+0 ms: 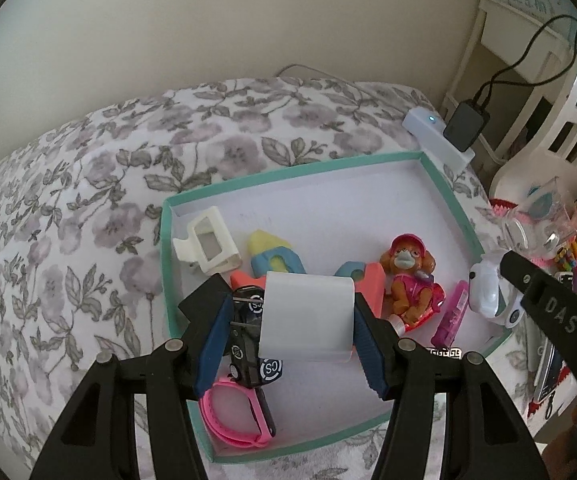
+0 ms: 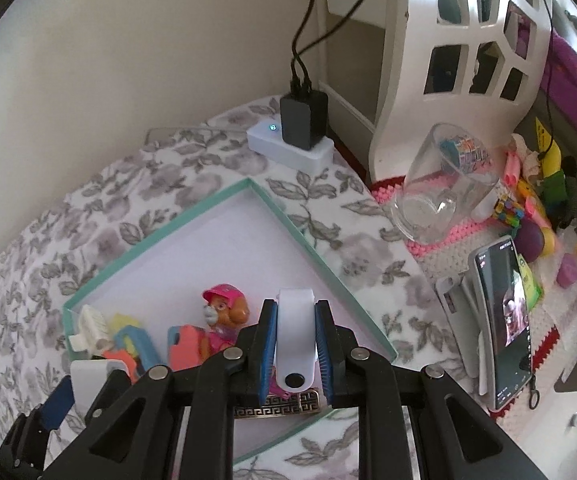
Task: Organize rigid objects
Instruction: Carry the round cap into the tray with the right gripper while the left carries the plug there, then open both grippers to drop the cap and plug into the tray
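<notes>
Two grippers hang over a teal-rimmed box [image 1: 454,200] lying on a floral bedspread [image 1: 88,184]. Nearest me, the left gripper [image 1: 288,320] has its blue pads wide apart, one pad on each side of a white curved plastic piece [image 1: 306,316], which it holds above the box floor. Beside it, the right gripper [image 2: 295,344] has its jaws closed narrowly on a white clip-shaped object with a black button [image 2: 294,340], over the box's near right edge. Under the left gripper lie a pink ring-shaped band [image 1: 234,416] and a black toy car [image 1: 248,332]. Farther in sit a pup figure in a pink cap [image 1: 408,276], coral and blue foam shapes [image 1: 276,260] and a white plastic frame [image 1: 208,240] near the far left corner. Beyond the box, a black charger [image 2: 302,120] stands on a white device [image 2: 288,146] by the wall, and a clear glass jar [image 2: 440,188] lies tilted on a pink knitted mat [image 2: 448,240].
</notes>
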Available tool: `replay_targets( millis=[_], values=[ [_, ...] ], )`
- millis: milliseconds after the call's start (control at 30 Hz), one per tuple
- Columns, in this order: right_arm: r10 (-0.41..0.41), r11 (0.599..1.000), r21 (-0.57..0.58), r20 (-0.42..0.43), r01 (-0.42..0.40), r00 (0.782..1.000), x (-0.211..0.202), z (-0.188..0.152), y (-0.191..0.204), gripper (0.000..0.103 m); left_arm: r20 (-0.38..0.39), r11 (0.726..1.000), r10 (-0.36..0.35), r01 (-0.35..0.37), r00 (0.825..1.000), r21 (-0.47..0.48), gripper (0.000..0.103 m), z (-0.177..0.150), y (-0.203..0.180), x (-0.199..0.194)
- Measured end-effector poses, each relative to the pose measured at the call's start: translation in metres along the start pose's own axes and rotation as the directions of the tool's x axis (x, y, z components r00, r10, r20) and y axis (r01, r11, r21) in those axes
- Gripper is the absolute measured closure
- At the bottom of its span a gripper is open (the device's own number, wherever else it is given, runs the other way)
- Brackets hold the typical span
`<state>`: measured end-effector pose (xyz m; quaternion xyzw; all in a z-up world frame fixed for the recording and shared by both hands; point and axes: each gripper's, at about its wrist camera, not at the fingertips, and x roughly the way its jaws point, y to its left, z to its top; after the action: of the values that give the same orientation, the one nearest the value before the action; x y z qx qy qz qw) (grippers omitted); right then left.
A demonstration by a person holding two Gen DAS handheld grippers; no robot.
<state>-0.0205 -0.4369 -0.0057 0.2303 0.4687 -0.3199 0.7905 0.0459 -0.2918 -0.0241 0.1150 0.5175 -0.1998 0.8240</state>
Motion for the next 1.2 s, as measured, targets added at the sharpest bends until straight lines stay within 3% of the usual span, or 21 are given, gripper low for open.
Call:
replay_targets(
  millis=[733,1200],
  values=[
    [-0.045,0.999,-0.028,-0.033,0.044,0.998,0.014,-0.003,0.005,0.082,-0.048,1.000,0.001,-0.002,0.999,-0.004,0.043,-0.004,0.000,0.015],
    [-0.029,0.999,-0.037,-0.044,0.027,0.999,0.016,-0.004,0.008,0.082,0.012,0.999,0.019,-0.018,1.000,-0.041,0.042,0.003,0.013,0.002]
  ],
)
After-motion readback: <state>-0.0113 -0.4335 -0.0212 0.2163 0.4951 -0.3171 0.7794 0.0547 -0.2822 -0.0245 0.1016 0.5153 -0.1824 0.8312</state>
